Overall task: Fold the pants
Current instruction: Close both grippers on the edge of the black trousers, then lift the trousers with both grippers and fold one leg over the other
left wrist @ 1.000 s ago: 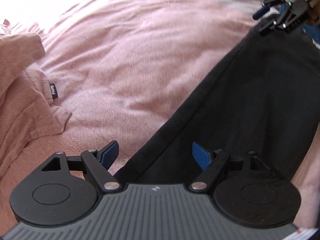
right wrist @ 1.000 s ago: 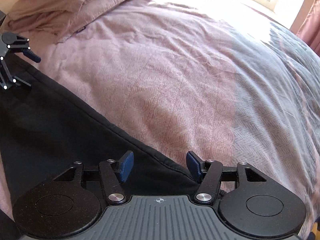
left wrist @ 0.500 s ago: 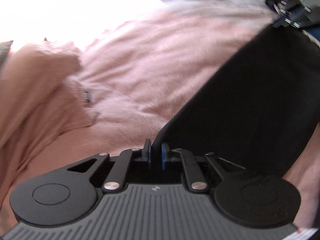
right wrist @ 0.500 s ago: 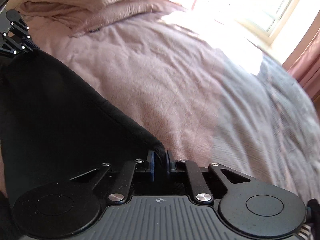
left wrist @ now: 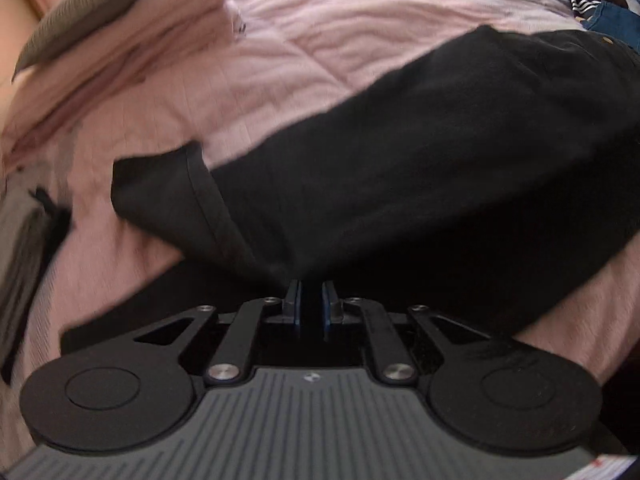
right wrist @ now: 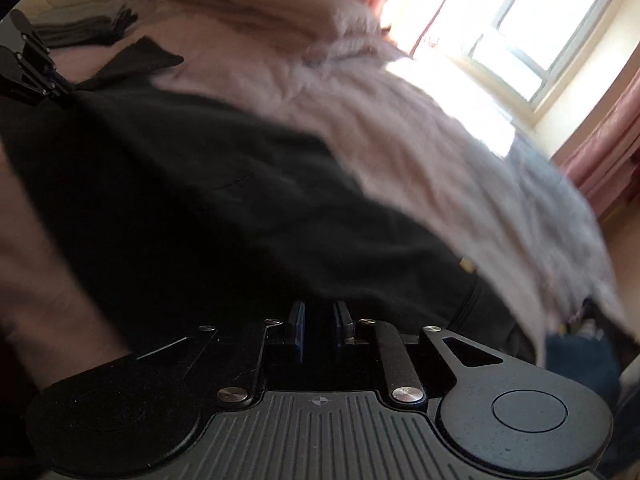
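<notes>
Pants (left wrist: 420,168): black, matte woven cloth, lying across a bed with a pink quilted cover (left wrist: 320,52) of fine ripple texture. Stitched hem flap turned over at one end. Left hand-held gripper (left wrist: 310,304) clamped on a pinch of the black fabric, blue pads nearly together. Right hand-held gripper (right wrist: 320,328): jaws easing apart slightly, pads on the dark cloth between them. Grey ribbed cushion (left wrist: 88,20) on pink pillows. Heavy motion blur.
</notes>
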Tool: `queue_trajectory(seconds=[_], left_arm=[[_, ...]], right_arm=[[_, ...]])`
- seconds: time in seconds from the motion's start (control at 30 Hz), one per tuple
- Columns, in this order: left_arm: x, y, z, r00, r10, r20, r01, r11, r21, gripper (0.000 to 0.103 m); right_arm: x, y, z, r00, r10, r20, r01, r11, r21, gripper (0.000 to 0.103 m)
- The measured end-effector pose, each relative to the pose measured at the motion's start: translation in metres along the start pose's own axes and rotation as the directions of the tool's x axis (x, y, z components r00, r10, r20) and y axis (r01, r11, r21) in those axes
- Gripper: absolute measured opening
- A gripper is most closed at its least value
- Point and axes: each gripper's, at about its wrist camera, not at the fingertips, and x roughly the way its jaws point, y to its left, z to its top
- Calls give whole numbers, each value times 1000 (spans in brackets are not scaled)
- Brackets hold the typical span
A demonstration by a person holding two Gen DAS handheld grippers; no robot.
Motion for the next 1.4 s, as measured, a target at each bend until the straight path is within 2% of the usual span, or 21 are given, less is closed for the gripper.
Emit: queue_trajectory(seconds=[0.1,0.13,0.17,0.2,0.23,0.3,0.37,0.4,0.53,0.6,0.7,0.77,0.8,0.87,0.93,1.0,1.07,1.17,1.27,1.33,1.4], left_arm=[[0,5,-21,1000,-18,19,20,991,-131,12],[-1,10,-23,999,-22,48,30,985,-171,13],[-3,15,-23,997,-20,80,36,978,-205,14],[-1,19,-24,994,-8,109,34,972,-233,14],[1,22,-24,991,9,136,26,967,-254,15],[6,29,-24,981,28,194,30,956,-291,18],[9,36,-29,969,50,244,32,947,-321,22],[11,38,-31,964,58,260,33,943,-332,23],[15,51,-43,945,62,321,68,923,-380,29],[14,61,-49,941,46,335,96,914,-395,33],[8,75,-51,944,45,326,106,897,-430,33],[4,86,-46,945,75,318,81,889,-450,35],[1,92,-41,942,83,324,78,889,-452,38],[-1,101,-27,936,123,330,43,890,-453,54],[4,106,-6,933,139,331,21,899,-437,66],[16,105,21,938,146,315,-1,909,-417,70],[39,102,50,949,152,276,-42,929,-367,73],[89,99,87,967,197,159,-137,935,-327,71],[129,106,108,969,236,74,-201,925,-322,66],[148,114,115,972,235,28,-213,920,-328,64],[161,124,113,973,230,-9,-219,914,-340,46]], right_arm=[[8,-2,-32,997,51,-66,-40,988,151,10],[8,-11,-40,997,58,-48,-44,968,246,13],[8,-23,-47,997,70,-19,-59,934,354,20],[8,-42,-56,996,87,22,-87,865,494,25],[9,-60,-68,994,85,63,-106,777,620,34],[14,-90,-96,987,53,152,-156,555,817,39],[23,-111,-125,971,18,237,-228,343,911,39],[29,-117,-136,963,2,270,-260,274,926,39],[43,-123,-166,942,-100,320,-307,132,943,39],[45,-125,-175,919,-146,365,-359,67,931,39],[43,-124,-176,907,-197,372,-376,16,926,38],[38,-131,-175,916,-217,337,-345,-1,939,38],[32,-132,-176,914,-236,329,-335,17,942,39],[29,-136,-170,920,-261,293,-291,51,956,39],[33,-144,-171,928,-247,279,-276,46,960,43],[30,-144,-172,933,-237,271,-271,31,962,47],[34,-144,-171,933,-231,274,-273,38,961,50],[41,-145,-171,934,-231,271,-273,27,962,53],[45,-149,-174,930,-233,285,-289,18,957,53],[49,-153,-175,928,-232,292,-295,19,955,53],[50,-153,-175,927,-234,292,-295,25,955,53]])
